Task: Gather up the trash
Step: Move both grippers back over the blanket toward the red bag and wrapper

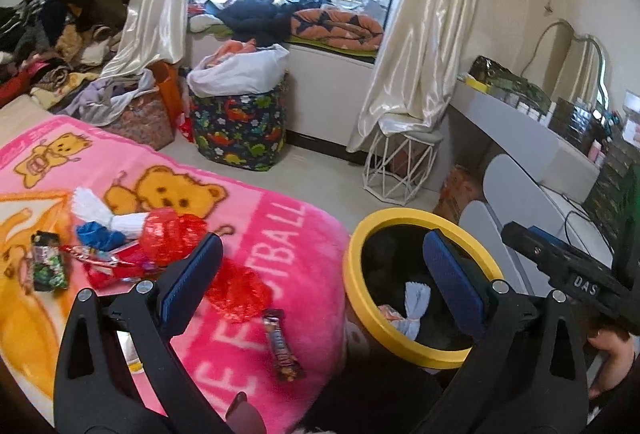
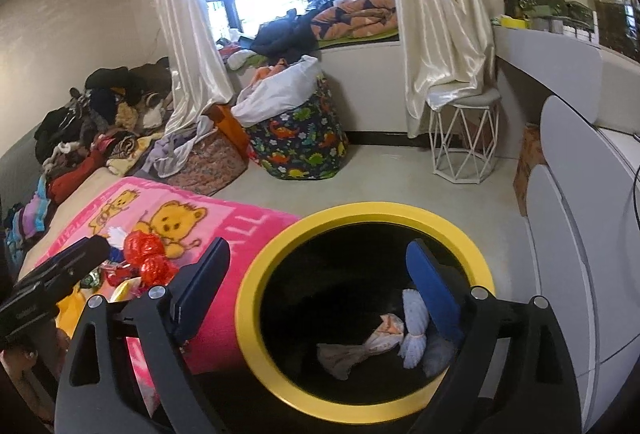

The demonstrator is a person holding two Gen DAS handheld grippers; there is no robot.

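Observation:
A black bin with a yellow rim (image 2: 248, 294) stands against the bed's pink bear blanket (image 1: 280, 234). Inside it lie a white twisted tissue (image 2: 414, 330) and a peach-and-white wrapper (image 2: 360, 350). My right gripper (image 2: 320, 286) hangs open over the bin mouth with nothing between its pads. My left gripper (image 1: 320, 274) is open and empty too, spanning the blanket's edge and the bin rim (image 1: 356, 262). On the blanket lie red crumpled wrappers (image 1: 172, 238), a brown snack-bar wrapper (image 1: 282, 348), a white tissue twist (image 1: 96, 209), a blue scrap (image 1: 98, 236) and a dark green wrapper (image 1: 46, 266).
A dinosaur-print hamper (image 1: 240, 129) full of cloth and a white wire stool (image 1: 400, 169) stand on the floor under the window. A grey desk (image 1: 520, 137) runs along the right wall. Piled clothes (image 1: 52, 33) cover the bed's far end.

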